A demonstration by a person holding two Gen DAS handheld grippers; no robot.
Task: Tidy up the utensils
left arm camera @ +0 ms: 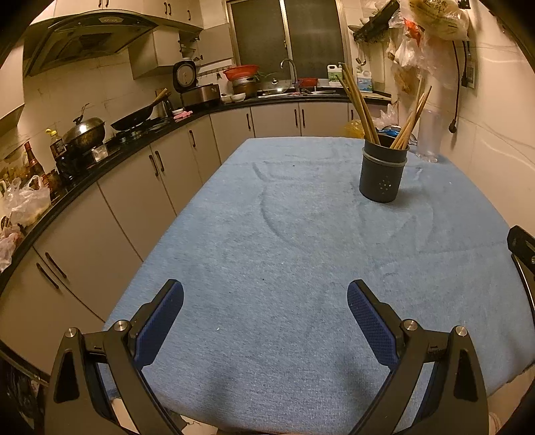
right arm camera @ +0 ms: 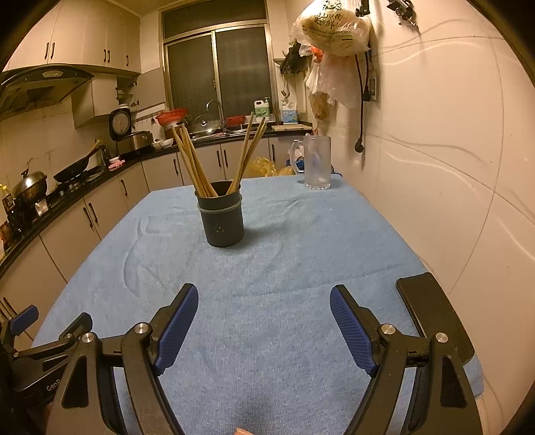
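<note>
Chopsticks (right arm camera: 200, 157) all sit upright in the dark utensil holder (right arm camera: 220, 217), fanned in two bunches: one leaning left, one leaning right. The holder stands on the blue towel (right arm camera: 301, 267) covering the table, toward the far half, roughly centred in the right wrist view and off to the right in the left wrist view (left arm camera: 383, 174).

Left gripper (left arm camera: 265, 297): jaws wide apart, nothing between the blue pads, only bare towel below. It sits at the near edge of the table, well apart from the holder.

Right gripper (right arm camera: 264, 301): jaws likewise spread wide, empty, pointed toward the holder but well short of it.

No loose utensils visible on the towel in either view.

Other items: a frosted glass mug (right arm camera: 314, 164) at the far right corner of the table, near the wall, well apart from the holder. A flat black object (right arm camera: 434, 311) lies on the towel's right edge just beside the right gripper; can't tell what it is. Part of the left gripper shows at the lower left of the right wrist view.

Background: kitchen counter with a wok (left arm camera: 133, 118) and a lidded pot (left arm camera: 85, 132) along the left, sink under the window, plastic bags (right arm camera: 334, 30) hanging on the right wall.
</note>
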